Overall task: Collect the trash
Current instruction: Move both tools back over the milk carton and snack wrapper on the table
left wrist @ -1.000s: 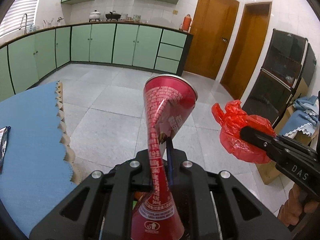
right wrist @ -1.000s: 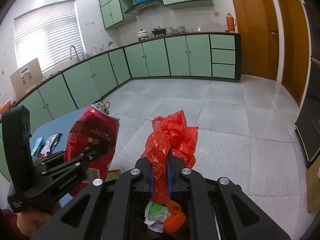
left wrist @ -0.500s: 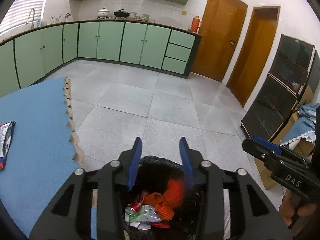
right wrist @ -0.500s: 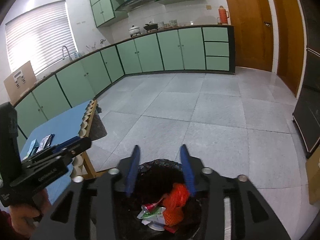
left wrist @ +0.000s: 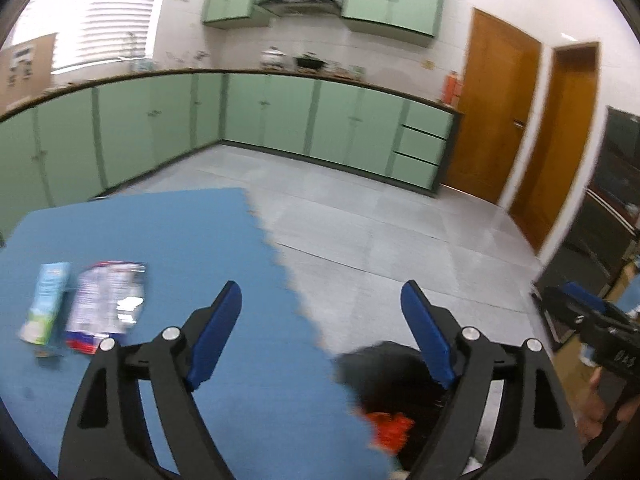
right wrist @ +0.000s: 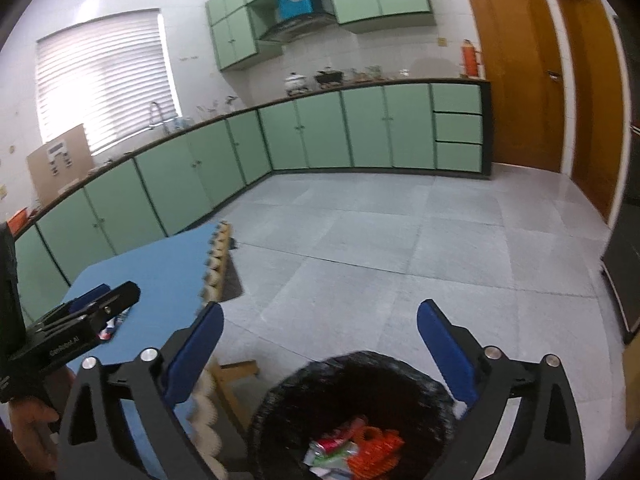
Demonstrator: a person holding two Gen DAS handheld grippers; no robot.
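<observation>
Two empty claws, one over the blue counter and one over the trash bin.

The left claw (left wrist: pixel 321 300) has its blue pads wide apart and holds nothing; it hangs over the edge of the counter (left wrist: pixel 168 240), which has a soft blue mat top with a wavy edge. The right claw (right wrist: pixel 320 322) is wide apart and empty too, right above the round bin (right wrist: pixel 400 364) with its crinkly black bag. Inside the bin lie a red net (right wrist: pixel 376 450), a squashed can (right wrist: pixel 330 446) and shiny wrappers. On the counter, side by side, rest a small blue and green carton (left wrist: pixel 46 302) and a flat, shiny snack packet (left wrist: pixel 108 306). Farther off are the smooth grey floor tiles (right wrist: pixel 400 240), then green cupboards (right wrist: pixel 360 128) and brown wooden doors (right wrist: pixel 516 64).
</observation>
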